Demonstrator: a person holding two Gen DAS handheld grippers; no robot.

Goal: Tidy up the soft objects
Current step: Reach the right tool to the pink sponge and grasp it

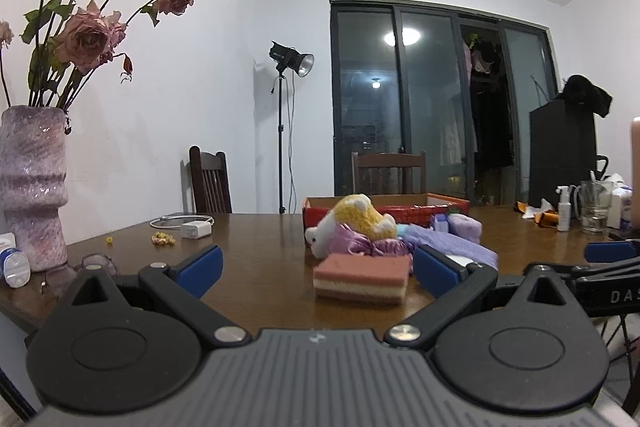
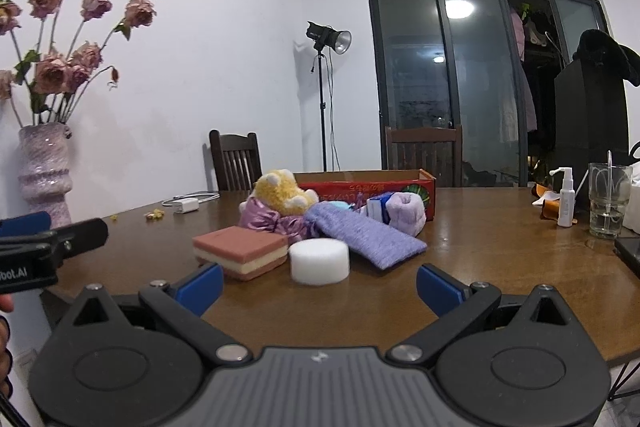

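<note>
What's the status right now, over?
Both tongs open, empty: left, right. Layered sponge and white foam puck nearest, untouched on table. Red box behind plush pile. Path clear.

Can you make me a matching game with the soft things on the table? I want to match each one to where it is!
Things:
1. Pink and cream layered sponge block
2. White round foam puck
3. Yellow fluffy plush toy
4. Red cardboard box

Places:
A. Behind the whole pile, farthest away
B. On top of the shiny purple cloth
C. Front of the pile, at its left end
D. Just right of the sponge block

Pairs: 1-C, 2-D, 3-B, 4-A
</note>
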